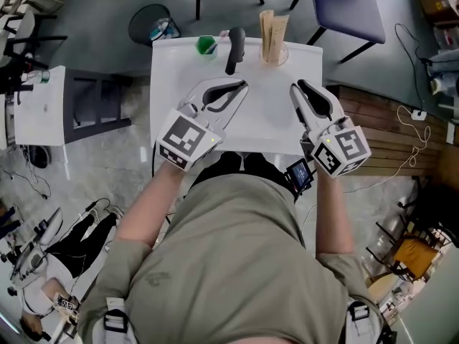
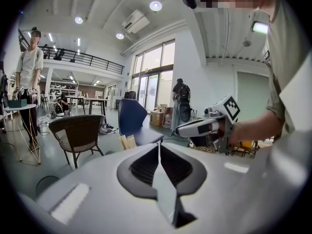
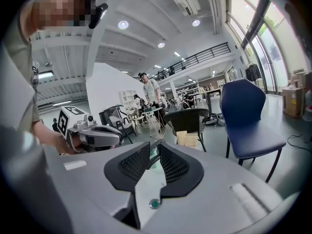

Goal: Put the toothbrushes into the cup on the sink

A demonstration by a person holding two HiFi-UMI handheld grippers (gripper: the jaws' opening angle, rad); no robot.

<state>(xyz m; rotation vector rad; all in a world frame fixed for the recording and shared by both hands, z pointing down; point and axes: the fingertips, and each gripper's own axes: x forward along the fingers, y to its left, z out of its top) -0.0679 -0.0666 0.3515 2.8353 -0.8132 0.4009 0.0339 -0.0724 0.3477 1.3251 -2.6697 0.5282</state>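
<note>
Two beige toothbrush packs (image 1: 272, 33) stand upright in a clear cup (image 1: 273, 54) at the far edge of the white sink top (image 1: 265, 124). A green cup (image 1: 206, 45) sits left of the black faucet (image 1: 235, 49). My left gripper (image 1: 242, 86) is over the near left of the top, its jaws closed on nothing. My right gripper (image 1: 295, 86) is opposite it, also closed and empty, a little short of the clear cup. The left gripper view shows the closed jaws (image 2: 158, 147), the packs (image 2: 127, 141) and the right gripper (image 2: 204, 126).
A blue chair (image 1: 344, 6) stands behind the sink top at the right and a round black bin (image 1: 152, 21) at the back left. A white shelf unit (image 1: 43, 106) is to the left, wooden slats (image 1: 387, 135) to the right. A wicker chair (image 2: 80, 133) stands further off.
</note>
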